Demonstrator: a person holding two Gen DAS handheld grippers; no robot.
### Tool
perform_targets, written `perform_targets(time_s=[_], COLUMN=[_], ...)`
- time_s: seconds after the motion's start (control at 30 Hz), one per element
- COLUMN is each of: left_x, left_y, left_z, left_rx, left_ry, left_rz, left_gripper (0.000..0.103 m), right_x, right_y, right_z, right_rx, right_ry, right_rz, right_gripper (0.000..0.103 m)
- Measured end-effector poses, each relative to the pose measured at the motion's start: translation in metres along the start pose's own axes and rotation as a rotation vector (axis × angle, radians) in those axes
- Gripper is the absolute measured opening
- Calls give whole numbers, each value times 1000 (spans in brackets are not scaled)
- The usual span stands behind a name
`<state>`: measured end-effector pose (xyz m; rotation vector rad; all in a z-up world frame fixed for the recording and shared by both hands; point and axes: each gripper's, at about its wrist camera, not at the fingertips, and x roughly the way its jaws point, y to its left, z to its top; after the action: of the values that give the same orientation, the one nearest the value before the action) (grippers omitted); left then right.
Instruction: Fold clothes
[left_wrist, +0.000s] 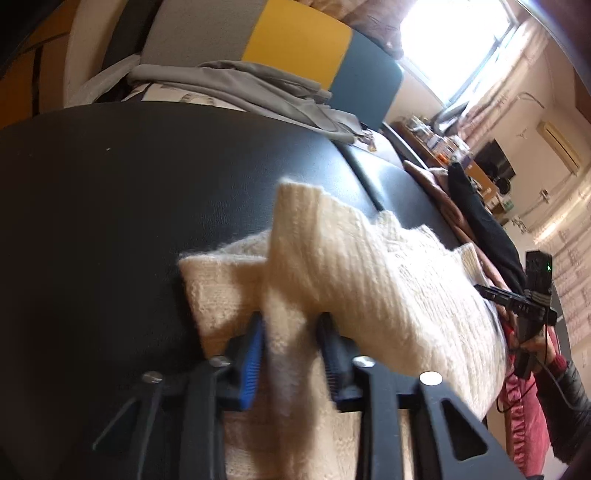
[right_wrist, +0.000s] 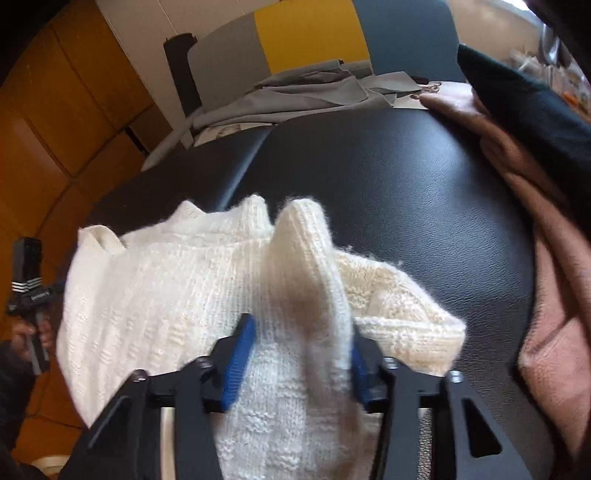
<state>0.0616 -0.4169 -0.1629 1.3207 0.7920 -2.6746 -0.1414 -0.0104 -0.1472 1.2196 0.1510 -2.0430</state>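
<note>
Cream knitwear, a ribbed sweater, is seen from the left wrist camera lying on a black leather-look surface, with one fold of it raised and pinched between the blue pads of the left gripper, whose jaws are closed on the wool. A grey garment is draped at the far edge of the surface, in front of a panel of grey, yellow and blue. At the right edge, the other gripper tool is held in a person's hand, beside a dark sleeve, and its jaws are hidden from this side. A bright window is seen beyond.

From the right wrist camera, the same sweater is shown spread across the near part of the black surface, a peaked fold of it clamped between the blue pads of the right gripper. A brown garment and a dark one are piled along the right side, just beside the sweater. The grey garment is seen at the back, with orange-brown wooden panels to the left.
</note>
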Motion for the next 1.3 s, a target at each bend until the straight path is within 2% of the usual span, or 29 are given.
perform_targets(time_s=[0.03, 0.07, 0.1, 0.23, 0.37, 0.47, 0.57, 0.6, 0.63, 0.7, 0.8, 0.87, 0.9, 1.03, 1.07, 1.13, 1.17, 1.2, 1.3], left_x=[0, -1, -1, -11, -28, -35, -28, -25, -22, -19, -15, -12, -10, -8, -7, -6, -6, -6, -6], left_y=[1, 1, -1, -8, -3, 1, 5, 5, 5, 4, 6, 9, 10, 8, 7, 6, 6, 7, 8], left_z=[0, -1, -1, -1, -4, -7, -11, -12, -13, -12, -10, -10, -9, -12, -12, -11, -11, -11, -10], left_rx=[-7, -11, -13, -16, -65, -87, -96, -93, -86, -77, -87, -106, -111, -104, -100, -91, -88, -89, -92], left_ry=[-2, -5, -8, -51, -114, -136, -107, -94, -83, -75, -62, -51, -47, -40, -37, -34, -31, -30, -28], left_rz=[-3, -5, -3, 3, -2, 16, 46, 54, 60, 60, 48, 38, 34, 37, 38, 42, 42, 41, 36], left_gripper=[16, 10, 8, 5, 5, 5, 5, 5, 5, 6, 6, 7, 7, 10, 11, 11, 11, 12, 12], right_x=[-2, -4, -7, -35, -68, -71, -59, -55, -53, -51, -43, -30, -22, 5, 10, 22, 28, 34, 44], right_y=[2, 3, 5, 15, 14, -6, -26, -33, -40, -52, -55, -53, -51, -37, -32, -23, -20, -17, -3], right_z=[1, 2, 3, 9, 12, 9, 3, 0, -2, -5, 3, 10, 13, 22, 24, 26, 27, 27, 29], right_rx=[-8, -15, -20, -56, -61, 5, 81, 116, 167, 241, 230, 201, 186, 131, 107, 67, 54, 40, -32], right_ry=[1, 1, -2, -58, -134, -138, -105, -99, -110, -144, -148, -104, -80, -8, 5, 28, 42, 58, 127], right_rz=[-21, -40, -54, -97, -151, -187, -163, -127, -53, 58, 133, 159, 157, 176, 168, 159, 169, 183, 114], right_gripper=[25, 13, 10, 10, 10, 10, 10, 13, 13, 28, 44, 48, 53, 57, 62, 83, 98, 103, 103])
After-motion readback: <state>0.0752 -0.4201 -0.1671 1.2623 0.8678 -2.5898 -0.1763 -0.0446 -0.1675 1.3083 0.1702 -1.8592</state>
